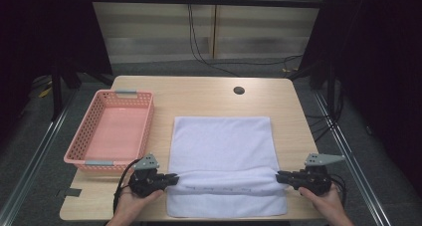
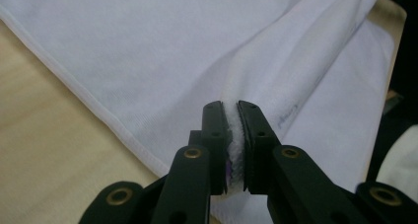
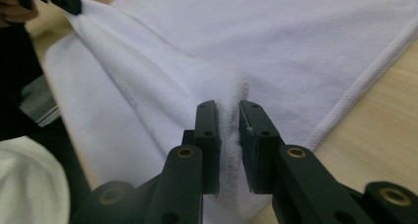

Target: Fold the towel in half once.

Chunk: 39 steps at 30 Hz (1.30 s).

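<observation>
High view: towel (image 1: 224, 141) ridge pinched between left gripper (image 1: 173, 178), right gripper (image 1: 279, 176).

Bright even overhead light, dark surroundings, soft blur up close.

obstacle: pink basket (image 1: 112, 131) left of towel (image 1: 221, 141) | free: bare table (image 1: 199, 94) beyond towel

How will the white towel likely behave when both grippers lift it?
The towel is probably floppy: it already bunches into a ridge between the left gripper and right gripper. It likely grips well; terry pile fills both jaws.
</observation>
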Tool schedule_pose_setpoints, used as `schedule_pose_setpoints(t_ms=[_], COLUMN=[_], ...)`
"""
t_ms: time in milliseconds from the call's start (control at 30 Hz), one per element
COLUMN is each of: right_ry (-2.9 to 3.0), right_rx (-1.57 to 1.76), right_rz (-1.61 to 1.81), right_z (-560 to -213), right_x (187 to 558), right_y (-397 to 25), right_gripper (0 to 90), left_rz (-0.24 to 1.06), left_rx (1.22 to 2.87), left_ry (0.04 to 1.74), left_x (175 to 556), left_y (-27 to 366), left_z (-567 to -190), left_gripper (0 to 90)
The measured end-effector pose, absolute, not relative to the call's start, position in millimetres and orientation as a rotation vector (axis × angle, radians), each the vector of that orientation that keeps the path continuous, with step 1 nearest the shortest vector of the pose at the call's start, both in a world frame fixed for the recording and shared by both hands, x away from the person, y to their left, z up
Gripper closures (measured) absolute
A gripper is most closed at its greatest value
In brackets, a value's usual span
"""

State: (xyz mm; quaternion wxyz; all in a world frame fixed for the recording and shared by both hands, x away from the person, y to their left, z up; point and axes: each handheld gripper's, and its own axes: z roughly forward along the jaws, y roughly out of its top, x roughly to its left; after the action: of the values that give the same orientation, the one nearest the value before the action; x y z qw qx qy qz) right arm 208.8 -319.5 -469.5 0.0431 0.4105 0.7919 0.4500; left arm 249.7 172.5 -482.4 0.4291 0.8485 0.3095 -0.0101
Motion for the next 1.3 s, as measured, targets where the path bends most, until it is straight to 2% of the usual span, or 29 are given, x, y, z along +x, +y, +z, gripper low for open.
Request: schedule_pose_setpoints(t_ms=[200, 233, 400, 500, 600, 633, 667, 767, 900, 1067, 1100, 1133, 1167, 1233, 1300], right_ry=[2.496, 2.515, 2.560, 2.592, 2.570, 2.520, 2.520, 2.441, 2.526, 2.628, 2.627, 2.627, 2.660, 2.681, 2.673], right_rx=[1.229, 1.227, 1.201, 1.176, 1.177, 1.177, 1.177, 1.209, 1.197, 1.196, 1.184, 1.184, 1.164, 1.142, 1.116], right_rz=[1.325, 1.316, 1.299, 1.287, 1.277, 1.283, 1.283, 1.296, 1.229, 1.129, 1.108, 1.108, 1.148, 1.146, 1.188], right_z=[-470, -468, -463, -459, -459, -458, -458, -461, -473, -488, -491, -491, -488, -485, -479], right_x=[191, 189, 173, 164, 161, 165, 165, 197, 225, 232, 229, 229, 225, 217, 208], right_y=[-317, -315, -315, -315, -313, -312, -312, -309, -295, -281, -279, -279, -279, -278, -280], right_gripper=[73.6, 70.0, 69.9, 74.2, 68.3, 62.5, 62.5, 59.2, 56.5, 54.3, 64.0, 64.0, 77.8, 83.2, 85.3], left_rz=[-0.097, -0.113, -0.144, -0.134, -0.133, -0.117, -0.117, -0.095, -0.119, -0.110, -0.115, -0.115, -0.135, -0.164, -0.191], left_rx=[2.183, 2.203, 2.219, 2.245, 2.189, 2.133, 2.133, 2.095, 2.189, 2.276, 2.294, 2.294, 2.285, 2.295, 2.278], left_ry=[0.748, 0.727, 0.715, 0.689, 0.718, 0.743, 0.743, 0.761, 0.742, 0.678, 0.665, 0.665, 0.635, 0.614, 0.597], left_x=[232, 228, 224, 219, 220, 227, 227, 250, 263, 255, 250, 250, 245, 241, 237], left_y=[173, 175, 179, 182, 186, 186, 186, 173, 149, 140, 140, 140, 142, 146, 149], left_z=[-485, -485, -480, -475, -472, -469, -469, -469, -481, -487, -488, -488, -490, -489, -487], left_gripper=[77.1, 75.2, 72.4, 72.4, 69.8, 66.5, 66.3, 64.1, 58.0, 51.6, 53.3, 57.8, 66.4, 79.9, 84.7])
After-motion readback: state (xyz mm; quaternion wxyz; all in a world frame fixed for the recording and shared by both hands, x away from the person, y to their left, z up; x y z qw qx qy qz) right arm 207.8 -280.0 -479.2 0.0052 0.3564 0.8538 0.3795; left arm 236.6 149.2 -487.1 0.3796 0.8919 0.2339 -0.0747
